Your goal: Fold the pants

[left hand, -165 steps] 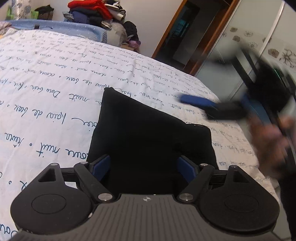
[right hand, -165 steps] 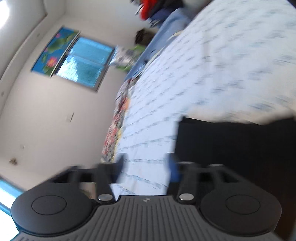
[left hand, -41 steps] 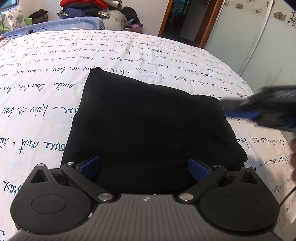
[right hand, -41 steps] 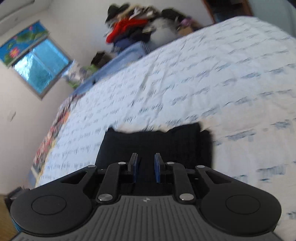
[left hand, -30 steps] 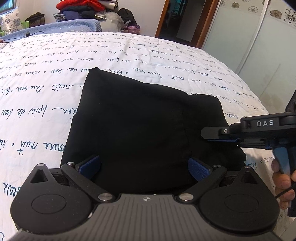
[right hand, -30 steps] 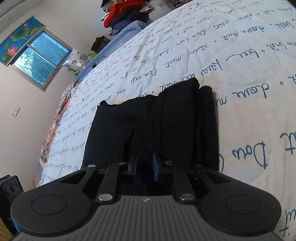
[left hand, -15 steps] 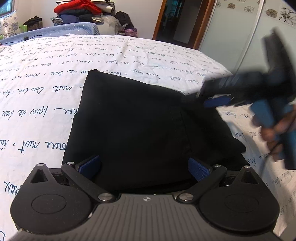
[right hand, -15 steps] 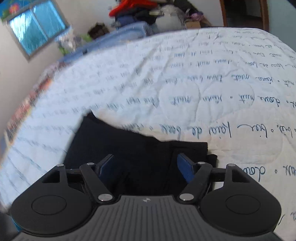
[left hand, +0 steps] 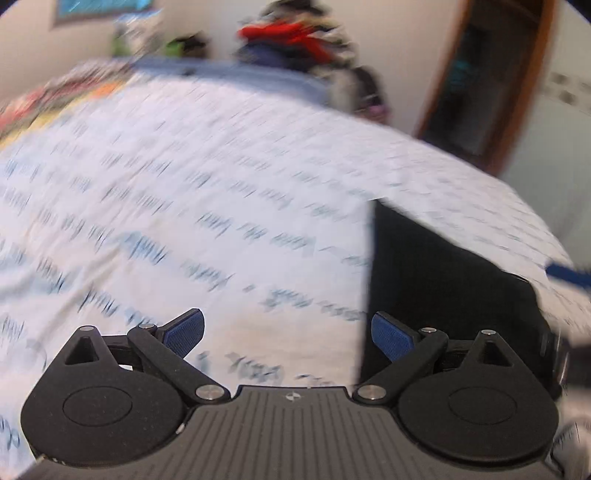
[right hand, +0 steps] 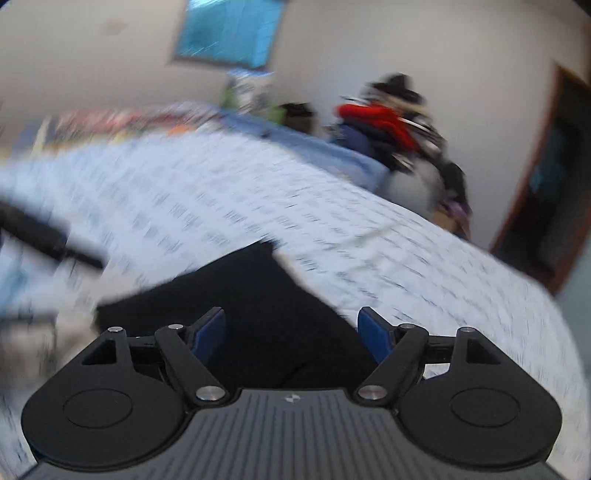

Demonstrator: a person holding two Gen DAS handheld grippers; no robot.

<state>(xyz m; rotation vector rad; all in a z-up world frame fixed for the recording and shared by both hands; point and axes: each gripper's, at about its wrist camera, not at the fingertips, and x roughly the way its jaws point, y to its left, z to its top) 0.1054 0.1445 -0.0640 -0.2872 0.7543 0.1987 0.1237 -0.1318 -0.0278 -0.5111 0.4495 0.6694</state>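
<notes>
Both views are pretty smeared, so fine detail is a wash. The black pants (right hand: 266, 317) lie folded into a flat dark block on the bed (left hand: 221, 206), which has a white cover with blue handwriting printed all over it. From what I can see they sit toward the near edge of the bed, on the side closer to the doorway (left hand: 476, 74).

The left gripper (left hand: 287, 336) has its jaws spread wide, and they have just been closing a touch. Nothing is between them, just bare cover underneath. The pants sit off beside its right finger (left hand: 391, 339) in that view; I can't tell whether that finger touches the cloth.

The right gripper (right hand: 290, 334) is over the pants with its jaws well apart. They have just been opening, and the pads aren't pressing on anything. The dark cloth shows in the gap below them.

Past the far edge of the bed there's a pile of clothes (right hand: 388, 125) with something red on top, plus a window (right hand: 229, 33) on the wall.
</notes>
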